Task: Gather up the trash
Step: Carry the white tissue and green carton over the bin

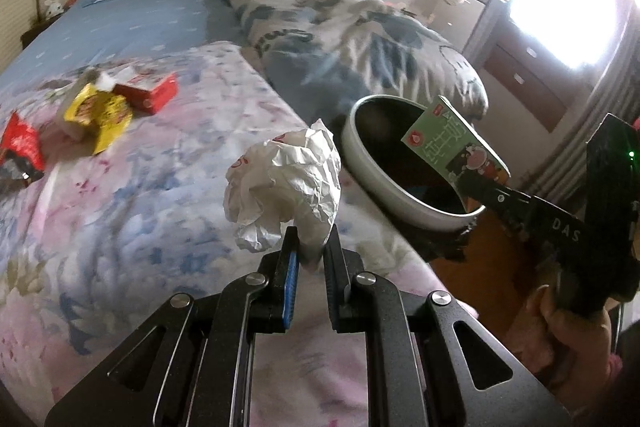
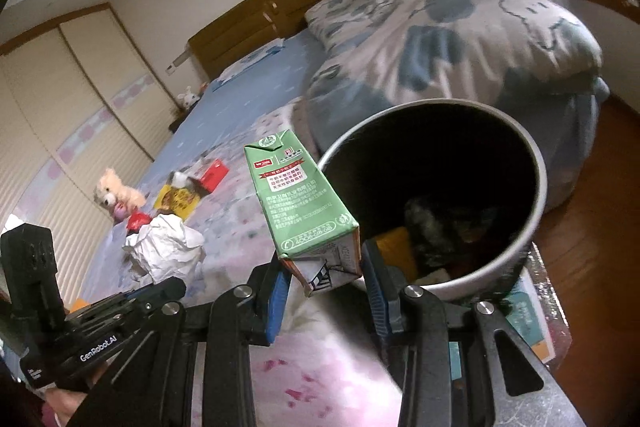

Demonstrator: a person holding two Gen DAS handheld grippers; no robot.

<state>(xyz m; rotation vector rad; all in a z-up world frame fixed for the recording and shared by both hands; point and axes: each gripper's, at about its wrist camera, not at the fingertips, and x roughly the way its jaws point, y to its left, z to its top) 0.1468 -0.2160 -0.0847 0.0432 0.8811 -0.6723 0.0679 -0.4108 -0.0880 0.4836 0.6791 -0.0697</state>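
Midway: left tongs [image 1: 310, 247] pinching paper wad [image 1: 284, 183], right tongs [image 2: 322, 269] pinching carton [image 2: 300, 203] just beside part-filled bin [image 2: 536, 203]; beyond, wrappers [image 1: 98, 115] and red box [image 1: 154, 93] left on bed.

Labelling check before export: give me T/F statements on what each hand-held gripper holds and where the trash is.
1. The left hand-held gripper holds crumpled paper. True.
2. The right hand-held gripper is empty. False: it grips a green carton.
3. The bin already holds trash. True.
4. The carton lies inside the bin. False: it is held at the rim.
5. A yellow wrapper and red box lie on the bed. True.
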